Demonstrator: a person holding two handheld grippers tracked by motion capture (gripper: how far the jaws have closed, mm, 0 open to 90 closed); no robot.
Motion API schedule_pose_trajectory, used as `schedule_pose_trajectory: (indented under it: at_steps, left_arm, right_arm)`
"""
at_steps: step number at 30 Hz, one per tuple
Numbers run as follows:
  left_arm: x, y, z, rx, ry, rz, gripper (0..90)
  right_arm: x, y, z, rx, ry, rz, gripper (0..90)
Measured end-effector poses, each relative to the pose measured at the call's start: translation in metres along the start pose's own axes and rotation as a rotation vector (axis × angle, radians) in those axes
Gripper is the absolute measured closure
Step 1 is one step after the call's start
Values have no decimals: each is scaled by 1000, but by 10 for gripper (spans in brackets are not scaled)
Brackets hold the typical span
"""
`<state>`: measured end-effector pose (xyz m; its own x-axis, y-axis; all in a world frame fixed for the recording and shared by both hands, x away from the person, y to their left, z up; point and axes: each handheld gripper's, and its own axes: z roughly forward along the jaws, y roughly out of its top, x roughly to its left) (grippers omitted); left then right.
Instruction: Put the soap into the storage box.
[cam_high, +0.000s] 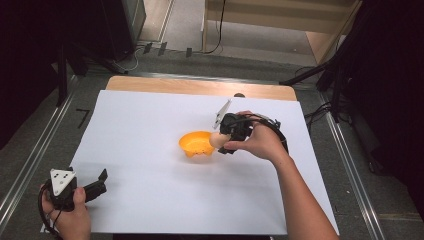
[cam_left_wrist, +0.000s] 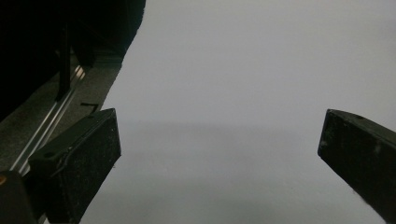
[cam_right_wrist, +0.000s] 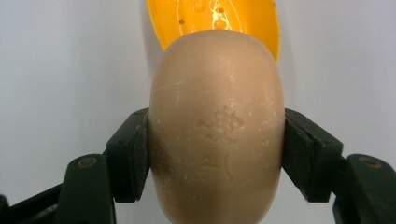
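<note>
A beige oval bar of soap with stamped characters sits clamped between the two black jaws of my right gripper. In the high view the soap hangs at the right rim of an orange dish near the middle of the white sheet, with my right gripper shut on it. The orange dish peeks out behind the soap in the right gripper view. My left gripper rests at the sheet's near left corner, and in the left gripper view my left gripper has its jaws wide apart over bare paper.
A white sheet covers a wooden table. Metal rails run along both sides. Dark stands and cables lie on the floor beyond the far edge.
</note>
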<state>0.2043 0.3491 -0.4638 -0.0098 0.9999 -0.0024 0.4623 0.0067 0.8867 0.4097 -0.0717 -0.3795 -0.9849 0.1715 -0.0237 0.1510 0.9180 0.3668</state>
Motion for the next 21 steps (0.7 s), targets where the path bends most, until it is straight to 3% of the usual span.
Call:
schedule_pose_trajectory:
  at_steps: [21]
  left_arm:
    - [0, 0, 0, 3, -1, 0, 0]
  right_arm:
    - [2, 40, 9, 1, 14, -75, 329]
